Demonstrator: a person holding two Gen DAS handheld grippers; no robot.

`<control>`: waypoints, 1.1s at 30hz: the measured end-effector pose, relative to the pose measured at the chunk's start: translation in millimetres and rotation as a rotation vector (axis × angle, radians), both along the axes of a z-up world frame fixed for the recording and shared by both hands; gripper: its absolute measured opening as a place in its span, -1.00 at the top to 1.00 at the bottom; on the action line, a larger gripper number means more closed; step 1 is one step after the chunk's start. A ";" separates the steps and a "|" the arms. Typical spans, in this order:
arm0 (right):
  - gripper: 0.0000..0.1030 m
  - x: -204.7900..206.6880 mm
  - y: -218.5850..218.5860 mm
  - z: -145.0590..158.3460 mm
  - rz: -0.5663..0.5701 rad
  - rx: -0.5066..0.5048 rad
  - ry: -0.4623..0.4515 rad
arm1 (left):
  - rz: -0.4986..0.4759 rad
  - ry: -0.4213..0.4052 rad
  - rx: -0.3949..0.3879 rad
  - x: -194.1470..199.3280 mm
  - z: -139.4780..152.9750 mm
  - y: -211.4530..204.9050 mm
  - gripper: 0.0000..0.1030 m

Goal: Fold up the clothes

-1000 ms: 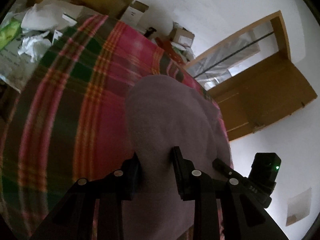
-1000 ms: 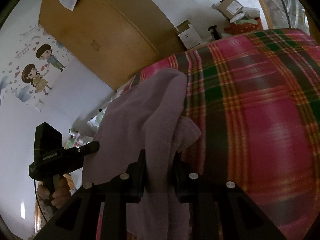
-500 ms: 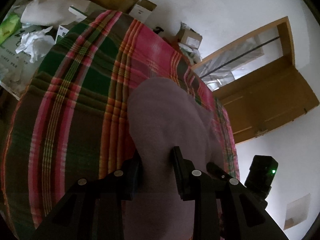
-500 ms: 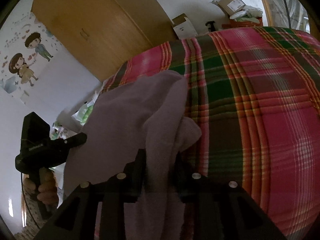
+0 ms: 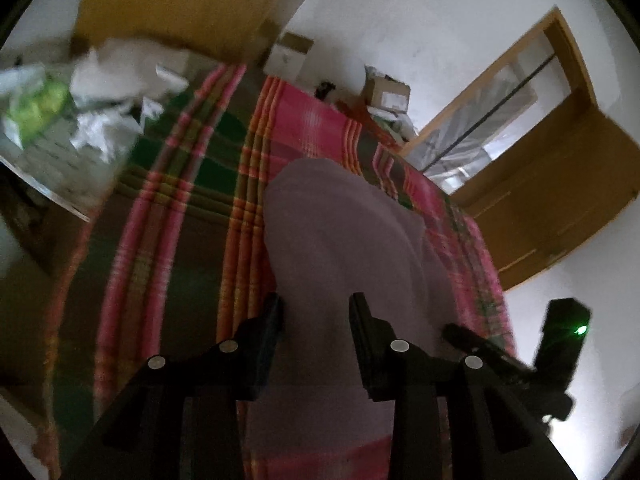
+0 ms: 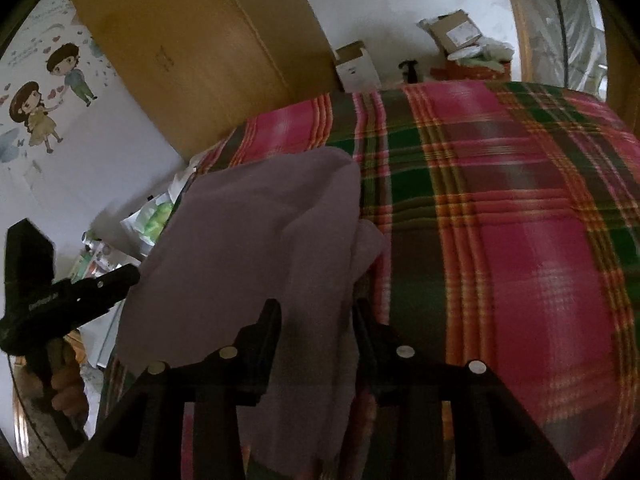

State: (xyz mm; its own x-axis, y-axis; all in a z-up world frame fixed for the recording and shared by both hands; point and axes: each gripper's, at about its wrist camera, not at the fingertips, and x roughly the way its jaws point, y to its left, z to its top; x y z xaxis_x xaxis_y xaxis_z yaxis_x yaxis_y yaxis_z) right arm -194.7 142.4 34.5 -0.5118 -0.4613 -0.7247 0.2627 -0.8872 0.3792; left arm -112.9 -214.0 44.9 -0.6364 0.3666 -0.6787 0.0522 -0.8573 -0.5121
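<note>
Above a bed spread with a pink, green and brown plaid blanket (image 6: 500, 216), a soft mauve fleece garment (image 6: 256, 240) hangs stretched between two black tongs. The left tongs (image 5: 316, 312) are clenched on one edge of the cloth, the right tongs (image 6: 316, 316) on another, where it bunches thickly. Tan cardboard boxes (image 6: 452, 32) line the white wall beyond the bed, beside a wooden wardrobe (image 6: 192, 52); crumpled white papers (image 5: 104, 120), blurred, lie at the bed's left side. The garment hides the blanket beneath it, and its lower part is cut off by the frame. A hand (image 6: 60, 384) grips the left handle.
</note>
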 end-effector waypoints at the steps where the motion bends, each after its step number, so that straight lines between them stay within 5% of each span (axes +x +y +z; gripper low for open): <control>1: 0.26 4.4 1.4 1.8 -0.006 -0.001 0.005 | -0.002 0.007 -0.026 5.4 3.1 4.8 0.32; 7: 0.26 34.8 -2.0 3.3 0.019 0.041 0.059 | -0.005 0.031 -0.142 35.6 7.5 29.9 0.32; 12: 0.26 55.1 -11.7 -4.9 0.043 0.126 0.078 | 0.013 -0.036 -0.201 36.6 -11.8 36.3 0.32; 22: 0.26 58.1 -18.5 -12.8 0.021 0.178 0.081 | 0.044 -0.049 -0.214 42.7 -24.2 34.1 0.31; 27: 0.26 81.4 -21.0 2.4 0.030 0.189 0.156 | 0.077 -0.058 -0.305 56.3 -22.6 46.3 0.31; 33: 0.12 97.8 -28.1 -8.8 0.010 0.278 0.134 | 0.100 -0.079 -0.382 69.4 -33.6 60.7 0.31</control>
State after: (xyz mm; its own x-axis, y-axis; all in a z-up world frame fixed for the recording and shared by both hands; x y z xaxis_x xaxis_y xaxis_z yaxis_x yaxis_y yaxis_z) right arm -96.9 114.3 25.7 -0.6077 -0.2599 -0.7504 0.3030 -0.9493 0.0834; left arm -43.5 -153.3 11.3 -0.5967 0.0178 -0.8023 0.1712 -0.9739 -0.1489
